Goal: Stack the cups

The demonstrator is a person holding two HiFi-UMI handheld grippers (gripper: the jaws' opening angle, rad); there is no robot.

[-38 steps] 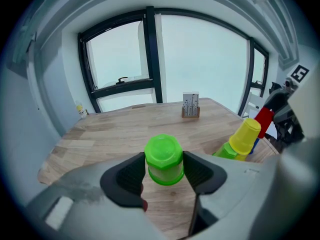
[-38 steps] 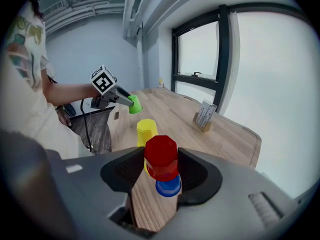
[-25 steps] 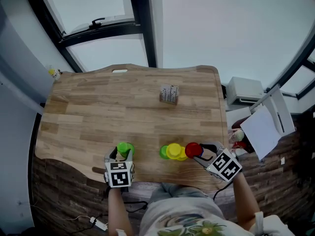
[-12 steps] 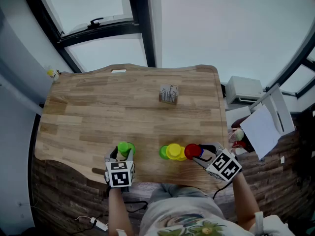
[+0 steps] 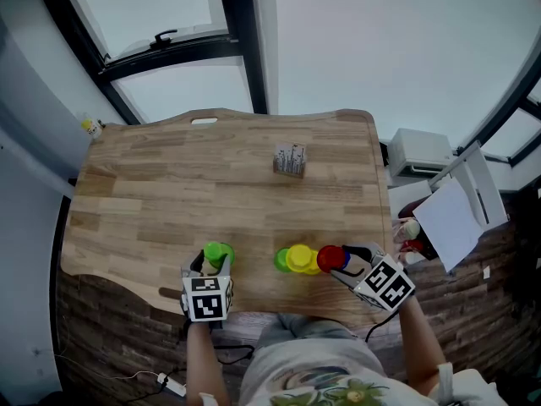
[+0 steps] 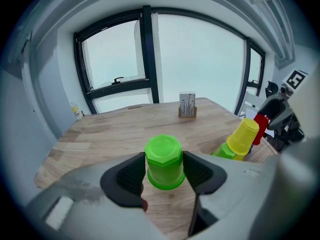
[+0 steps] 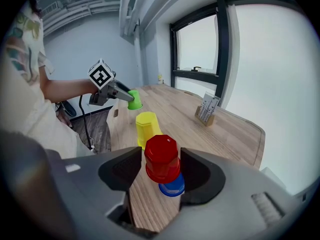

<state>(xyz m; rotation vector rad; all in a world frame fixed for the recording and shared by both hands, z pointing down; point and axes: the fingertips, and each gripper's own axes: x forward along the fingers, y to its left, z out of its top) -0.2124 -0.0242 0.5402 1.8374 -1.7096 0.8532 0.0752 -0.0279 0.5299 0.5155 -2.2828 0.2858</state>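
The wooden table [image 5: 169,193] carries a card stand [image 5: 290,161] at mid-board, with all the cups along its near edge. The left gripper [image 5: 210,266] is closed on an inverted green cup [image 6: 163,161] standing on the board, its pads flush against the cup's sides. The right gripper [image 7: 161,159] has just been opening its jaws, which now stand parted either side of a red cup [image 5: 330,258] seated on a blue cup [image 7: 172,186]; just beside these, a yellow cup [image 5: 298,259] caps a second green cup [image 5: 281,262].
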